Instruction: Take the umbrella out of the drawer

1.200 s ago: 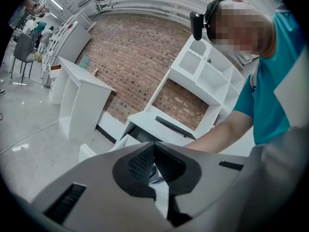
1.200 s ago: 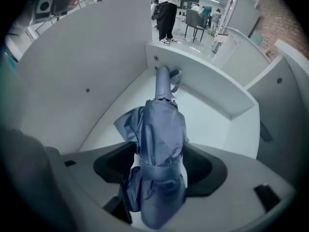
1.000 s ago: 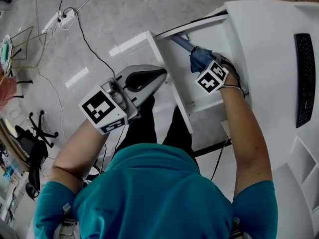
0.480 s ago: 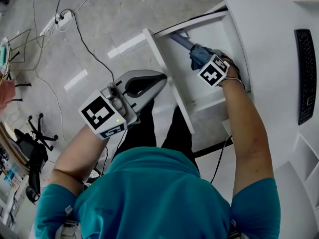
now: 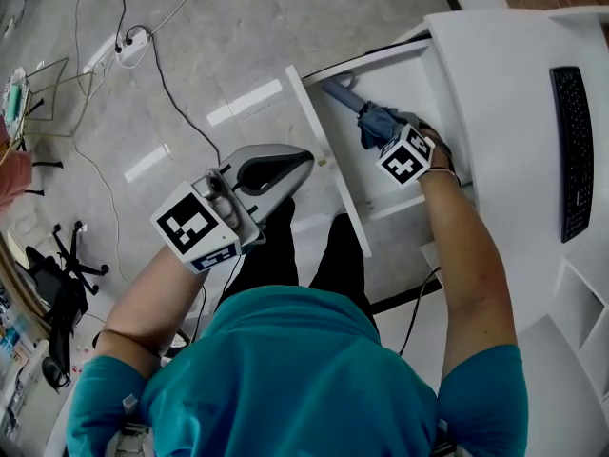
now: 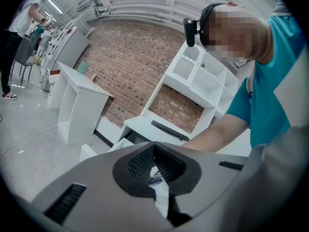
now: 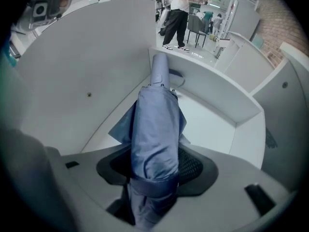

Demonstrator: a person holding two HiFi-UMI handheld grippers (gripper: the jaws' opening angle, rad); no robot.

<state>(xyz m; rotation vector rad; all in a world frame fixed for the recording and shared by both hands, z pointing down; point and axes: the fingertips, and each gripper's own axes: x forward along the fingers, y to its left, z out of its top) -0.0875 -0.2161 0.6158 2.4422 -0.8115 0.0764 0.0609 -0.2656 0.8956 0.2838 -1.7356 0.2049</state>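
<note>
The folded blue umbrella is in the open white drawer. Its long axis runs on a slant across the drawer. Its handle points at the drawer's far front corner, and the bundled fabric runs back toward the drawer's inner end under the tabletop.

The right tongs reach steeply down into the drawer and grip the umbrella on its fabric part. The fabric fills the gap and meets the pads on both sides. These jaws have just been closing, with the umbrella between them all the while. The left tongs are closed with nothing between them. They are held outside the drawer, near its front panel but clear of it.

Compared with a second ago, the umbrella has the same slant and the same place in the drawer, and the left tongs are about as far from the drawer front as before. The head view has shifted a little, so the drawer shows lower in it.

From above, the marker cube and hand cover the right jaws and the umbrella's near end. In the right gripper view that end is cut off at the bottom edge. Neither view shows whether the umbrella rests on the drawer floor or is raised off it. A black keyboard lies on the tabletop, well beyond the drawer.
</note>
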